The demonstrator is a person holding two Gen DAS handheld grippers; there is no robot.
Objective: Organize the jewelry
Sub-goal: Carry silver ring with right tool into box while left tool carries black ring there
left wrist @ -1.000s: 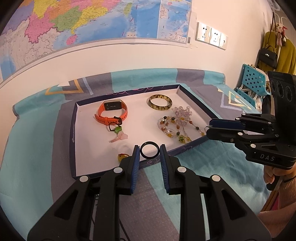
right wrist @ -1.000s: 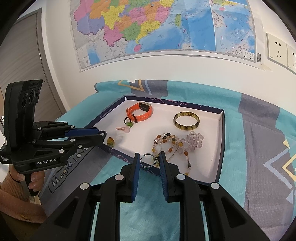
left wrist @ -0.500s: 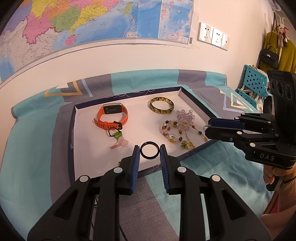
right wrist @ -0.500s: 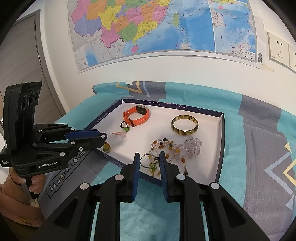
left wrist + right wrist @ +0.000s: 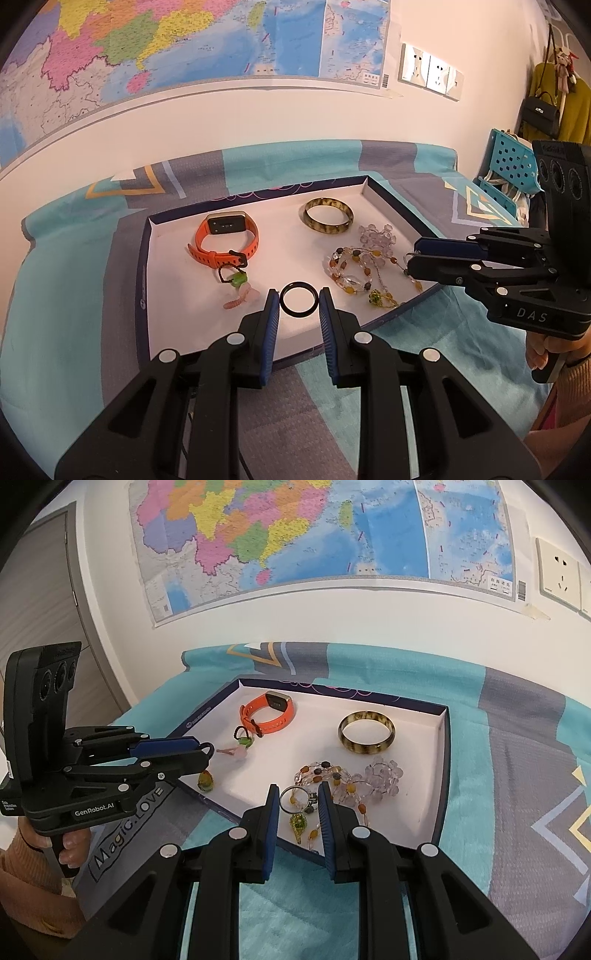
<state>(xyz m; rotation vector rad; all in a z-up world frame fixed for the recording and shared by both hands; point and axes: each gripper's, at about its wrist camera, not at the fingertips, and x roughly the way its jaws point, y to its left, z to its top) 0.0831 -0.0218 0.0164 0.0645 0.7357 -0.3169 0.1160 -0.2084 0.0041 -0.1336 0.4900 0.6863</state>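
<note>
Left tongs [image 5: 298, 303] clamp a thin black ring [image 5: 298, 299]; right tongs [image 5: 299, 800] clamp a small silver metal ring [image 5: 294, 799] above the white-lined tray [image 5: 441, 760].

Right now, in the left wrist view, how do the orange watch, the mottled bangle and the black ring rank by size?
1. orange watch
2. mottled bangle
3. black ring, smallest though nearest the camera, pinched in the left gripper.

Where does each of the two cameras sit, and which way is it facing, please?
Left wrist: on the left gripper, looking down at the tray; it clamps a black ring; right gripper enters from the right, hand below.
Right wrist: on the right gripper, facing the tray; it clamps a silver ring; left gripper comes in from the left.
Shared: orange watch, amber bangle.
</note>
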